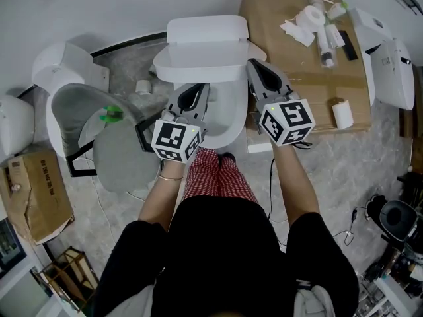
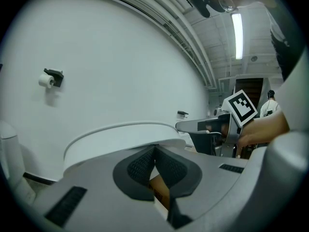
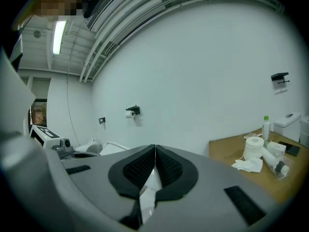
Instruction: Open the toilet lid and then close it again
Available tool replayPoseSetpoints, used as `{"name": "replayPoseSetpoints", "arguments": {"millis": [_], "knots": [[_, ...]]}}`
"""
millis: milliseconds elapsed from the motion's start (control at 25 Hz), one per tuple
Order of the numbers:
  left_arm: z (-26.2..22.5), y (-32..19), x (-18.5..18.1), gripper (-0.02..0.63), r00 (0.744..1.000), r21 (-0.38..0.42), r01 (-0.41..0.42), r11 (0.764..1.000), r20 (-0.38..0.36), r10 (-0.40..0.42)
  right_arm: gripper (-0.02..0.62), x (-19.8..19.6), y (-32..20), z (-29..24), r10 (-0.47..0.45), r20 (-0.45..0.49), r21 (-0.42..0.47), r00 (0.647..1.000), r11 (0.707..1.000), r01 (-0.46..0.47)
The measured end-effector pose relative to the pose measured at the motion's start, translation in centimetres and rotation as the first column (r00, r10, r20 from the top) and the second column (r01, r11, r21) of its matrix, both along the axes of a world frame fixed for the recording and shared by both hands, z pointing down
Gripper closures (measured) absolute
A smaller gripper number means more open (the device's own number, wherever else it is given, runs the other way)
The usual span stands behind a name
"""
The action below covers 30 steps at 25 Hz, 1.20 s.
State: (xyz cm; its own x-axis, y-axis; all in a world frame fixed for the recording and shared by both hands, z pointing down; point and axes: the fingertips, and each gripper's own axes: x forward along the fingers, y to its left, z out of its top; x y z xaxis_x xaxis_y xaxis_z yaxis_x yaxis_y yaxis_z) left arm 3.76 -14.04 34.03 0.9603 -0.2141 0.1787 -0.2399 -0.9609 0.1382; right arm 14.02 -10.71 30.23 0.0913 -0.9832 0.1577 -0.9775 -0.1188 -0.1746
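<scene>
Seen from above, a person stands facing a white toilet [image 1: 229, 114] on a grey stone-patterned floor, with a gripper in each hand. The toilet's tank [image 1: 206, 30] is at the far end, against the white wall.

The toilet lid [image 1: 208, 61] shows as a broad white band just in front of the tank. It looks foreshortened, as if tilted upward, but how far up it is cannot be told.

The left gripper [image 1: 193, 92] reaches over the bowl's left side, its tips under the lid's front edge. In the left gripper view its dark pads [image 2: 141, 167] meet at the tips, closed with nothing between them. The lid's [image 2: 125, 137] rounded rim curves directly over those tips. Whether they touch it is unclear.

The right gripper [image 1: 259, 70] is at the toilet's right edge, beside the lid. In the right gripper view the right gripper [image 3: 155, 148] has its jaws pressed together and is empty.

A cardboard sheet [image 1: 284, 84] lies on the floor to the right of the toilet. A toilet paper roll [image 1: 342, 114] stands near its front right corner. Bottles [image 1: 325, 45] and crumpled tissue [image 1: 294, 32] lie towards its far edge.

To the left stands a second toilet with a grey seat [image 1: 99, 124], and a cardboard box [image 1: 39, 190] sits nearer the person. A wall-mounted paper holder [image 3: 131, 111] is fixed to the white wall.
</scene>
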Motion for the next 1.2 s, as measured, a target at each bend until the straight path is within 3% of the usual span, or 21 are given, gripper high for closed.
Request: {"name": "replayPoseSetpoints", "arguments": {"millis": [800, 1200], "knots": [[2.2, 1.9, -1.1, 0.603, 1.0, -0.017, 0.001, 1.0, 0.023, -0.001, 0.575, -1.7, 1.9, 1.7, -0.012, -0.012, -0.022, 1.0, 1.0, 0.011], [3.1, 2.4, -1.9, 0.603, 1.0, -0.021, 0.013, 1.0, 0.024, -0.012, 0.575, -2.3, 3.0, 2.5, 0.012, 0.02, 0.017, 1.0, 1.0, -0.013]]}}
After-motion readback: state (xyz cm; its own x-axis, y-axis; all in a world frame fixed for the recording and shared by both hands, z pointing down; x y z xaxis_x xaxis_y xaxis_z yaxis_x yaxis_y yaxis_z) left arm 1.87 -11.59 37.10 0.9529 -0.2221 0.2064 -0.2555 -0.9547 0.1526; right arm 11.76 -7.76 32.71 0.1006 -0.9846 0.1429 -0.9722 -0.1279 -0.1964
